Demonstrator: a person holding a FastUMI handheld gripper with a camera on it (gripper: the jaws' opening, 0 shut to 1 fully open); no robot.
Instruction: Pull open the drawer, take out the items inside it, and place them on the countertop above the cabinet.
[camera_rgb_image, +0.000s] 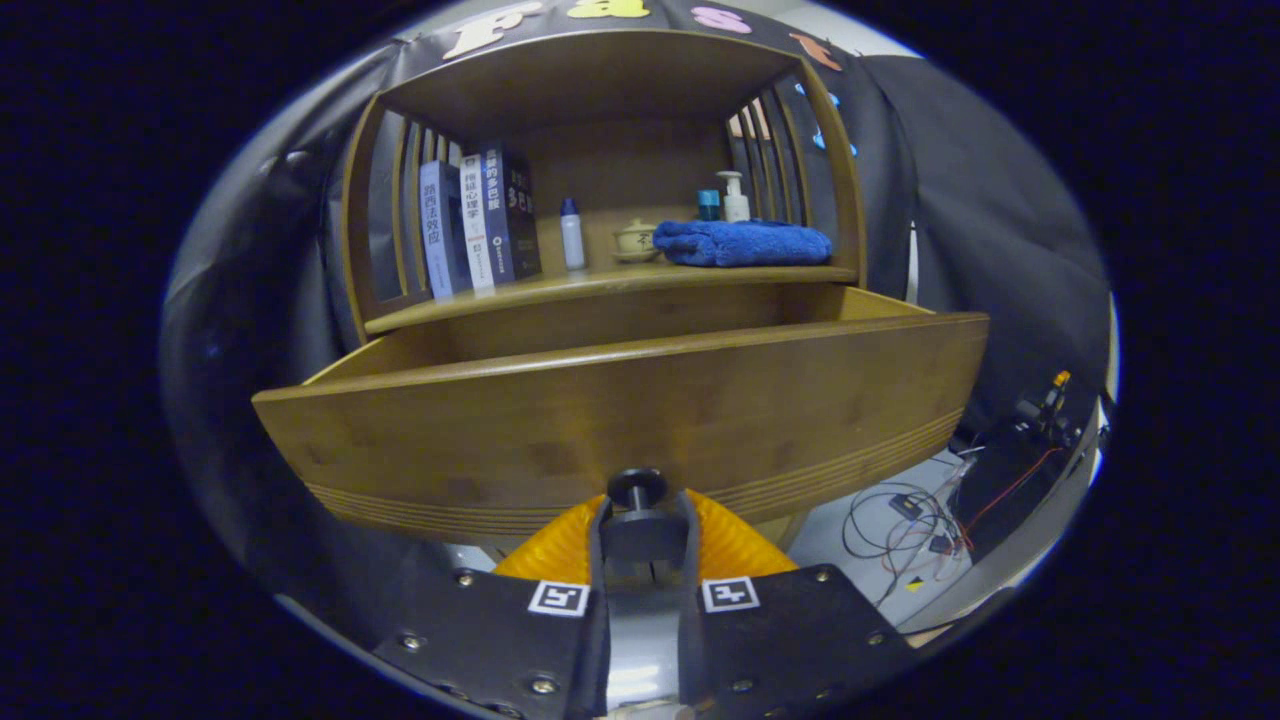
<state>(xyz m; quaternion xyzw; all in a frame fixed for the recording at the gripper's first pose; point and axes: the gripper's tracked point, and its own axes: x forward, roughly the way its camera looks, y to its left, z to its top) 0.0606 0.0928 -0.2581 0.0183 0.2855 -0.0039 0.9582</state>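
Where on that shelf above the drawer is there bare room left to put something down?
The widest bare patch of the shelf lies along its front edge, ahead of the white bottle and teacup. The books crowd one end, the blue towel and pump bottle the other. The hand-held gripper is shut on the drawer knob.

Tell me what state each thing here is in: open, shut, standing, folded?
Drawer: pulled open; its inside is hidden behind its front panel.
Knob: gripped between the fingers.
Claw: shut on the knob.
Books: upright on the countertop.
Blue towel: folded, lying flat.
White bottle: upright, capped.
Pump bottle: upright behind the towel.
Small cup: upright, beside the towel.
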